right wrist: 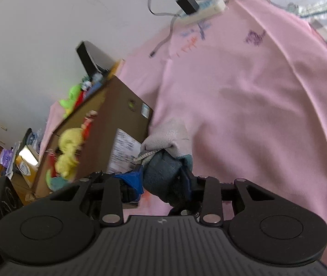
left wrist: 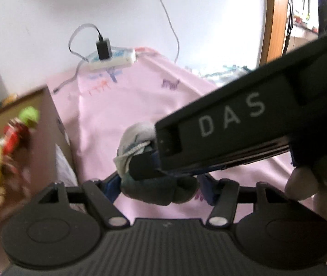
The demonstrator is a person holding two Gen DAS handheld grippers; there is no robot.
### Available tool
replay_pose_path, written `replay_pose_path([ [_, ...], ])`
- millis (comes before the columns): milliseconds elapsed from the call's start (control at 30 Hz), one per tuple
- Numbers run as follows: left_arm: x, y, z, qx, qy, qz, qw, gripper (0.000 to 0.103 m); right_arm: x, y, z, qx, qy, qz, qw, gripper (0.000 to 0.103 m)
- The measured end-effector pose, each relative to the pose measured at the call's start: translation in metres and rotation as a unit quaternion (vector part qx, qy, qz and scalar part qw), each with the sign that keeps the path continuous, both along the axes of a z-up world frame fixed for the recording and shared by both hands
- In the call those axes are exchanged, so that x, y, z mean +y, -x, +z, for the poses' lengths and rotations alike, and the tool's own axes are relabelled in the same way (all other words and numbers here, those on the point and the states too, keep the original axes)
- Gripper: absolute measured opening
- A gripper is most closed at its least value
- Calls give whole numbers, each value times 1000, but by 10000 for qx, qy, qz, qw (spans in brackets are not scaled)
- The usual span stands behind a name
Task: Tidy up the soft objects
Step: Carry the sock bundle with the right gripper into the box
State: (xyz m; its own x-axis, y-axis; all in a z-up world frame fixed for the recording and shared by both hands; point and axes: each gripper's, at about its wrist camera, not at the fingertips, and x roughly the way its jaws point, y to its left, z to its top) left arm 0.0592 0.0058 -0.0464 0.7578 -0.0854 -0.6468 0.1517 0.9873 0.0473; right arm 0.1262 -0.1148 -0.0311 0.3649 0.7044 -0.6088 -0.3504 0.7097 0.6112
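We hold both grippers over a pink cloth [right wrist: 243, 105] that drapes the table, and between them is a soft bundle of socks [right wrist: 163, 161], grey-blue at the near end and cream-white at the far end, lifted clear of the cloth. In the right wrist view our right gripper [right wrist: 163, 181] has its blue-padded fingers [right wrist: 133, 179] closed on the grey-blue end of the bundle, pressing it from both sides. In the left wrist view the right gripper's black body, lettered "DAS", crosses in from the right with its tip on the socks, and a fingertip of the hand [left wrist: 301, 181] holding it shows at the right edge. Our left gripper [left wrist: 161, 188] sits just below; its fingers [left wrist: 112, 184] stand part-way open on either side of the grey lower end of the bundle, and with the blur we cannot tell whether the pads truly press on it. To the left stands a brown cardboard box [right wrist: 117, 115] holding plush toys [right wrist: 69, 151], yellow, red and green. At the far end of the cloth lies a white power strip [left wrist: 112, 59] with a black charger [left wrist: 103, 49] plugged into it, against the white wall [left wrist: 48, 11].
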Motion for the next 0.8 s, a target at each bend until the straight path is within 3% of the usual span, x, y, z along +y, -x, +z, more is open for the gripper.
replay_pose_path([
  [133, 11, 20, 22, -232, 156, 16, 9996, 58, 11, 10, 29, -525, 116, 68, 9985, 18],
  [200, 15, 30, 34, -469, 55, 121, 9988, 57, 17, 13, 40, -690, 18, 106, 9976, 18],
  [400, 40, 47, 53, -749, 6, 359, 9965, 57, 43, 20, 56, -934, -84, 325, 9951, 19],
  [600, 80, 51, 50, -645, 50, 734, 9952, 57, 80, 18, 50, -876, -108, 614, 9942, 21],
  [800, 115, 44, 36, -282, 297, 1004, 9941, 65, 116, 18, 38, -923, 240, 772, 9924, 22],
])
